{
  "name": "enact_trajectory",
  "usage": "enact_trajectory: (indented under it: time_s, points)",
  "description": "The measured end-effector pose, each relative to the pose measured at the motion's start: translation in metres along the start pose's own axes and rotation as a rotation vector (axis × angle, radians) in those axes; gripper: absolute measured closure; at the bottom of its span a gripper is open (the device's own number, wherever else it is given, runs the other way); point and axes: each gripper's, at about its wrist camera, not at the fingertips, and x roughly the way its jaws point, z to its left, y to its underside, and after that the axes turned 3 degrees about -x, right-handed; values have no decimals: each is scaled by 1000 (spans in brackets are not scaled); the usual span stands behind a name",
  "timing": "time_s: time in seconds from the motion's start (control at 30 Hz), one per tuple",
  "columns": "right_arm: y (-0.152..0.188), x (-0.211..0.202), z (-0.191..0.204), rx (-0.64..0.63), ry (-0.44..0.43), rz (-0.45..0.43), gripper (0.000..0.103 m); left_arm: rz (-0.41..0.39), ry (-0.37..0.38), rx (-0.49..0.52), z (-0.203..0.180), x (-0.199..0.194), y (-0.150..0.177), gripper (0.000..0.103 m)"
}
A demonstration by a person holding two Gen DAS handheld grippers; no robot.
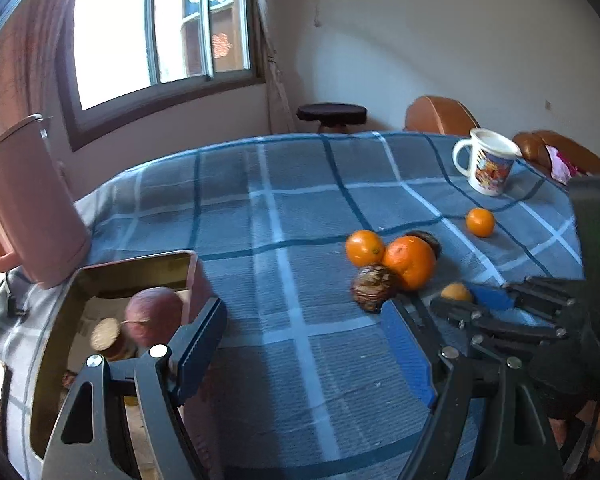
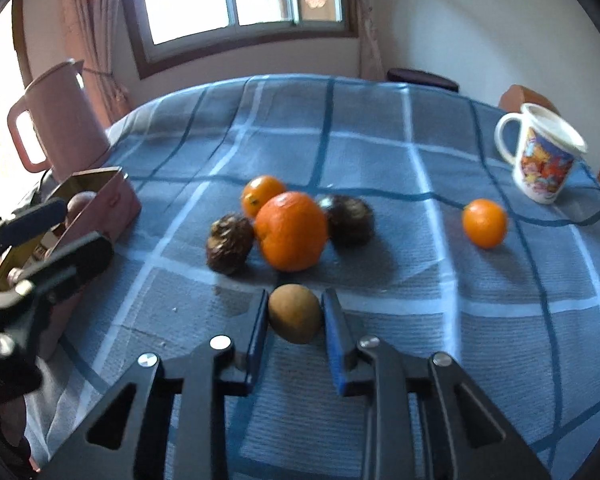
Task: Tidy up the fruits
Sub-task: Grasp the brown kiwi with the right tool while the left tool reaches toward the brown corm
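Right gripper [image 2: 295, 314] fingers pinch our kiwi [image 2: 295, 312] on checked surface [image 2: 380, 140], before big orange [image 2: 291, 231]. Left gripper [image 1: 300, 344] fingers spread, empty, beside tin box [image 1: 112, 280]. Risk: smooth kiwi may squirt out on lift; nearby fruit may roll.

Your left gripper [image 1: 304, 336] had black triangular-cutout linkage arms, silver round pivot screws and blue ribbed pads. Your right gripper [image 2: 295, 316] matched it, its body showing a green light at three o'clock in the left wrist view.
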Motion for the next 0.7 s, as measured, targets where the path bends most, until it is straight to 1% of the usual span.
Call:
enact_trajectory:
  time_s: [0.07,0.2,0.3,0.37,0.43,0.47,0.6,0.7]
  points:
    - [0,-3,-8,10,43,-11,73,22,36,7,-8,7,-2,22]
    - [0,-7,-25,37,79,-20,73,72,73,29,-25,28,-5,22]
    - [1,-11,-36,63,76,-28,73,139,106,33,-32,48,-5,25]
    - [2,-12,-39,77,65,-32,73,169,110,40,-36,59,-6,28]
    - [2,-12,-40,77,58,-33,73,195,116,44,-38,69,-8,29]
    - [1,-11,-39,74,57,-33,73,204,118,43,-38,73,-8,31]
    - [2,-12,-37,63,56,-37,73,224,112,36,-35,84,-8,44]
    - [2,-11,-36,58,53,-34,73,212,109,32,-31,85,-9,49]
